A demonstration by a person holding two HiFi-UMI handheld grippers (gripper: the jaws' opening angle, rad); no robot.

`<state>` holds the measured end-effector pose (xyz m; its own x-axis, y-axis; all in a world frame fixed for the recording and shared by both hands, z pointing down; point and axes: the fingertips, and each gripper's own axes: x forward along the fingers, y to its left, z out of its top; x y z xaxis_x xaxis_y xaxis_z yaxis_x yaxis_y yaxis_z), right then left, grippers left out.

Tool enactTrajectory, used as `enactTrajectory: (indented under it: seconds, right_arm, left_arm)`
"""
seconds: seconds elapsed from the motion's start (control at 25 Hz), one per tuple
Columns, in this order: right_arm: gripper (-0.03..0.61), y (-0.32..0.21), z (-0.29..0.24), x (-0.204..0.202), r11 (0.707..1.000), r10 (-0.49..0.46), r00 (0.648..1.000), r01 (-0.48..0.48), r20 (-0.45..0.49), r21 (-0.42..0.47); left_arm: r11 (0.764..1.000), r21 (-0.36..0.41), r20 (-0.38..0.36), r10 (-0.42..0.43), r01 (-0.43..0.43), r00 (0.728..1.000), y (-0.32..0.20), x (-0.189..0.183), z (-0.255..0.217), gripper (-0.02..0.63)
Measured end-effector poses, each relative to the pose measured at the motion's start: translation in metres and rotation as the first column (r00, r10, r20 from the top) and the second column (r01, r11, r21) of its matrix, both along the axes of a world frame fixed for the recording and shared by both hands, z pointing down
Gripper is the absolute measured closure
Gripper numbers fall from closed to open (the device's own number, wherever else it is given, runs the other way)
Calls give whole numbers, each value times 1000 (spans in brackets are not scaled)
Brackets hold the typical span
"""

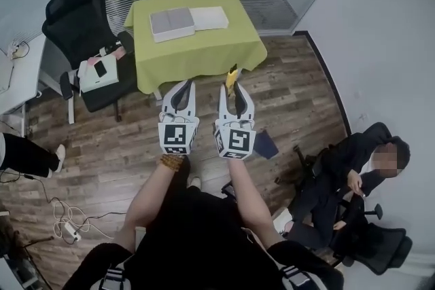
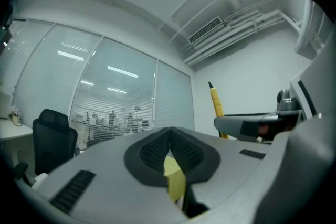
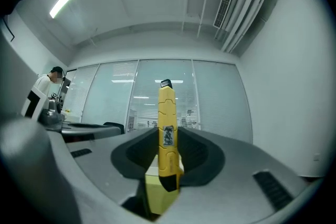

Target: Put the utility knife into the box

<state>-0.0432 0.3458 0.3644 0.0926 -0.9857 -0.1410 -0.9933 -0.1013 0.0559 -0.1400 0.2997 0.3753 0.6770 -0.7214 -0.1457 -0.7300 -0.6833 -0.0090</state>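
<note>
A yellow utility knife stands upright between the jaws of my right gripper, which is shut on it; its black tip points up. From the head view the knife sticks out past the right gripper, in the air over the wooden floor. Close beside it on the left, my left gripper is shut and holds nothing. In the left gripper view its jaws meet, and the knife shows to the right. The box, one half grey and one white, lies on the green-covered table ahead.
A black office chair with a white case on its seat stands left of the table. A person sits on a chair at the lower right. Cables and a power strip lie on the floor at the lower left. Glass partitions stand behind the table.
</note>
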Motion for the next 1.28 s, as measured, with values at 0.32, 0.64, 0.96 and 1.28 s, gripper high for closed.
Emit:
enactTrajectory:
  seconds: [0.32, 0.64, 0.96, 1.28]
  right_arm:
    - [471, -49, -3, 23, 999, 43, 999, -43, -18, -18]
    - [471, -100, 7, 51, 996, 68, 998, -68, -11, -52]
    - [472, -144, 20, 64, 989, 118, 993, -119, -14, -84]
    - [471, -179, 33, 84, 983, 151, 988, -152, -14, -107]
  left_arm:
    - [996, -55, -51, 61, -64, 997, -54, 27, 7, 601]
    - [985, -136, -104, 89, -103, 991, -119, 53, 23, 601]
    - [976, -172, -87, 122, -135, 989, -173, 65, 38, 602]
    - [970, -184, -78, 149, -161, 986, -208, 81, 46, 601]
